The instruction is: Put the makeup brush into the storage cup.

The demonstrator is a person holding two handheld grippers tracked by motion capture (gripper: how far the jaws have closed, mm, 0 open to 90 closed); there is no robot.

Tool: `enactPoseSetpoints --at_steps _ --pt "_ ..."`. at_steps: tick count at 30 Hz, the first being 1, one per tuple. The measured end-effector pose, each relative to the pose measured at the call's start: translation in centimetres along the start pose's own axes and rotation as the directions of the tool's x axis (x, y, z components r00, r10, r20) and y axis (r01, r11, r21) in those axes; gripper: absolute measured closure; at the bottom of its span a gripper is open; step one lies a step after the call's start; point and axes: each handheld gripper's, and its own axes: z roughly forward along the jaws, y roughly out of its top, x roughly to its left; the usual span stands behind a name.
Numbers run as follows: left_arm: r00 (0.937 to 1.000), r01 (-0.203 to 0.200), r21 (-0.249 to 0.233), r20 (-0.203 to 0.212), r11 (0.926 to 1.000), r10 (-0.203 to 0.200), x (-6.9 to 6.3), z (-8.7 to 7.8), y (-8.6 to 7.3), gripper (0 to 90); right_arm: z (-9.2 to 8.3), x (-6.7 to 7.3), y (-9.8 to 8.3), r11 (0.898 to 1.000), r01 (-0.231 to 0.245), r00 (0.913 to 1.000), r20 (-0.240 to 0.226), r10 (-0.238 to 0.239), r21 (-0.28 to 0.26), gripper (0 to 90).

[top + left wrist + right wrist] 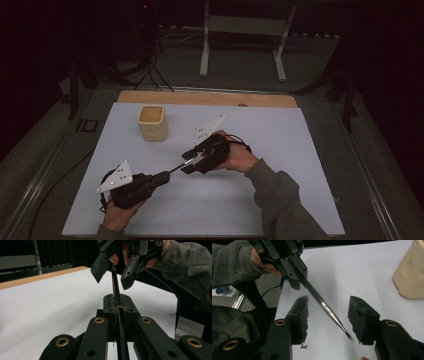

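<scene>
On the white-topped table [280,150] with a wooden strip along its far edge, the left tongs [162,176] are clamped on the dark handle of a thin paintbrush with a shiny metal ferrule and a small dark tip [178,166] — the brush points up and to the right, off the table surface, toward the right tongs [191,162]. In the left gripper view, the left tongs [117,305] are pressed together around the brush handle [115,285], which runs forward into the gap of the other gripper. In the right gripper view, the right tongs [328,318] stand apart, one jaw on each side of the brush [325,307]; its bristle tip lies close to the right-hand jaw, and whether it touches cannot be told. A beige, roughly square cup with rounded corners [152,122] stands upright on the far left part of the table, well apart from both grippers. The person's grey-green sleeve [280,197] comes in from the bottom right — the left hand [117,214] enters at the bottom left.
</scene>
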Motion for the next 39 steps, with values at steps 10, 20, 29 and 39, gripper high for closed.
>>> enactPoseSetpoints --at_steps 10,20,29,39 --pt "1.0 -0.002 0.008 0.007 1.0 0.002 0.1 0.1 0.0 85.7 -0.1 0.2 0.0 1.0 0.022 0.9996 -0.016 -0.022 0.016 59.9" --pt "0.9999 0.004 0.016 0.012 0.9999 -0.004 0.1 0.2 -0.2 84.6 -0.2 0.0 -0.3 0.999 0.042 0.9987 -0.029 -0.041 0.03 71.8" --pt "0.998 0.025 0.016 -0.059 0.9996 -0.024 0.6 0.1 -0.4 63.0 -0.2 0.8 -0.3 0.994 0.102 0.9908 -0.093 -0.098 0.033 84.7" --pt "0.9827 -0.036 0.05 -0.18 0.9981 0.044 0.1 0.1 0.1 41.6 0.0 0.9 -0.4 0.989 0.111 0.9923 -0.065 -0.105 0.095 85.2"
